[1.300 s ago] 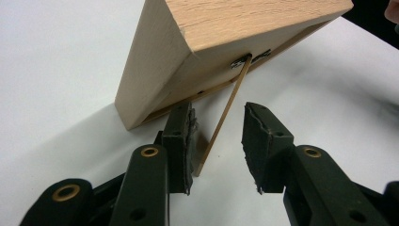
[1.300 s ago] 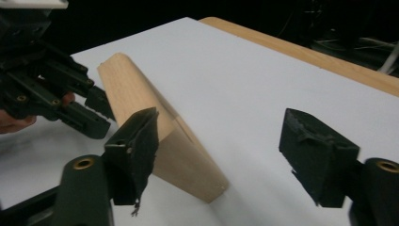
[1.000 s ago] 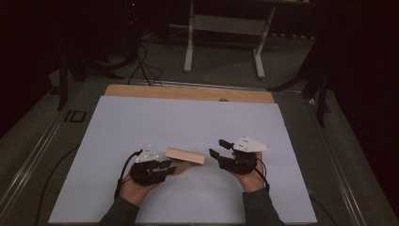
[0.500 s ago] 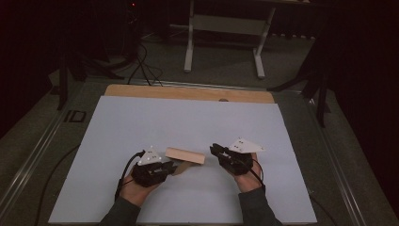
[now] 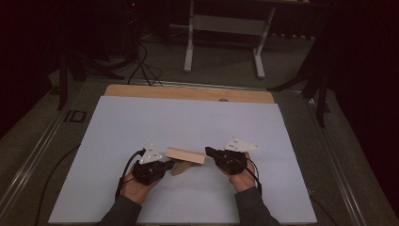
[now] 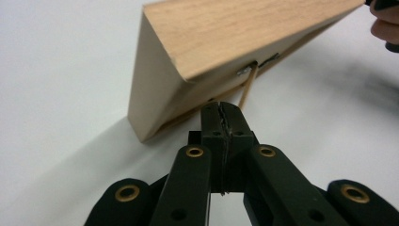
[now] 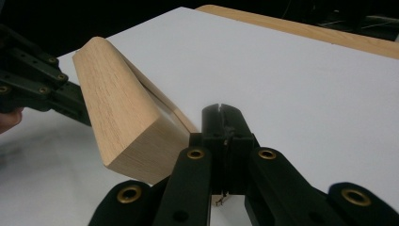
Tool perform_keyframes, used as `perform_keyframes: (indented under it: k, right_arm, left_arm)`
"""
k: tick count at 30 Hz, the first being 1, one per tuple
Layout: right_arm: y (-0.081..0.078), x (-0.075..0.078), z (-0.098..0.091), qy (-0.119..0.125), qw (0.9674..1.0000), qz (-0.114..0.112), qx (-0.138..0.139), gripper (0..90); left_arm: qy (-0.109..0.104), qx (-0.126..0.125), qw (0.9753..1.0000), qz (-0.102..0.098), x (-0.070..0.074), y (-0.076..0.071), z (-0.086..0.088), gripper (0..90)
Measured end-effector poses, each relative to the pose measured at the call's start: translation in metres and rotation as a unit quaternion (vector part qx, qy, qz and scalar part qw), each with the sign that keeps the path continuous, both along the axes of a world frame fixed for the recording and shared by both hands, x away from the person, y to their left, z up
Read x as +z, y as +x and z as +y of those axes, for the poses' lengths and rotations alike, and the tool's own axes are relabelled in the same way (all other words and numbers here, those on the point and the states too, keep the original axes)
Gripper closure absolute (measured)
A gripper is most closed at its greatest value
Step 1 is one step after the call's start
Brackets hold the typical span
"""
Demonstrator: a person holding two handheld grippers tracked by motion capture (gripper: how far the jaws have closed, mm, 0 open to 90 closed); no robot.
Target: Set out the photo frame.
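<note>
A pale wooden block (image 5: 185,155) sits tilted on the white sheet (image 5: 188,122), one long edge down (image 6: 226,42) (image 7: 122,113). A thin wooden strip (image 5: 180,168) shows under it, and a slim stick (image 6: 248,87) runs from a metal clip on its underside. My left gripper (image 5: 171,164) is at the block's left end and has just been closing. Its jaws are now pressed together (image 6: 221,110), just below the block's lower edge, and I see nothing between them. My right gripper (image 5: 208,151) at the right end has also just been closing and is shut (image 7: 221,113) beside the block.
The white sheet covers a wooden tabletop whose bare far edge (image 5: 188,92) shows beyond it. A metal stand (image 5: 226,28) and cables (image 5: 141,66) lie on the dark floor past the table. White surface stretches to either side of the hands.
Both grippers' jaws have come together from open. The right gripper slid slightly left toward the block's end. The left hand and the block kept their place.
</note>
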State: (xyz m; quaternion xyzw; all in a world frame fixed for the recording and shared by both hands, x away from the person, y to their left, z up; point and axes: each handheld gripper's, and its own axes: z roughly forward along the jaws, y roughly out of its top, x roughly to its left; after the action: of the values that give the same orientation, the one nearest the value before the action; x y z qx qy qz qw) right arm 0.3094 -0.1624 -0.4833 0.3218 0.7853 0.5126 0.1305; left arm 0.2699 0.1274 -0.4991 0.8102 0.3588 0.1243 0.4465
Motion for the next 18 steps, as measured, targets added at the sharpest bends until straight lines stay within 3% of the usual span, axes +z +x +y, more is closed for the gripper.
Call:
perform_keyframes:
  k: [5, 18]
  right_arm:
    - [0.0015, -0.0027, 0.0015, 0.009, 0.9998, 0.013, 0.006, 89.5]
    - [0.0006, -0.0042, 0.0039, 0.006, 0.9997, 0.016, 0.018, 89.5]
  left_arm:
    - [0.0, 0.01, 1.0, -0.002, 0.0016, 0.0035, 0.0015, 89.6]
    - [0.007, 0.015, 0.9999, -0.002, 0.0011, 0.0102, 0.0001, 89.6]
